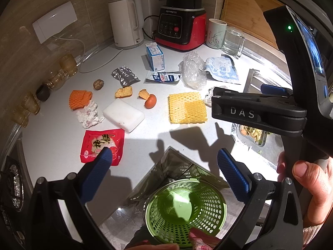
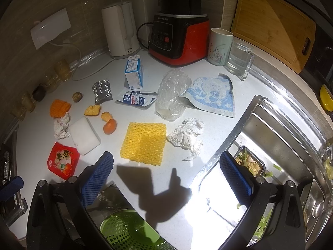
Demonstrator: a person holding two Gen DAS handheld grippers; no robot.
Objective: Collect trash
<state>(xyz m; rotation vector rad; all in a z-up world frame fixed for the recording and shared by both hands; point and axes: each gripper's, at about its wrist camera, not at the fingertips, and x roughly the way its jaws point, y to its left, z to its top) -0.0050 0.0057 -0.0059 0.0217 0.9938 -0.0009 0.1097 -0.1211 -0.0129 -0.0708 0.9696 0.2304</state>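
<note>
Left wrist view: left gripper (image 1: 164,162) spread wide, holding nothing, poised above green perforated bin (image 1: 185,210). Red snack wrapper (image 1: 102,145) just ahead of the left finger; likely light, crinkly, slippery, best pinched at an edge. "DAS" legible on right gripper (image 1: 258,112).

Right wrist view: right gripper (image 2: 166,167) also wide and empty. Yellow foam net (image 2: 143,142) and crumpled paper (image 2: 187,137) just ahead; soft, featherlight. "Joyoung" on blender (image 2: 179,39).
</note>
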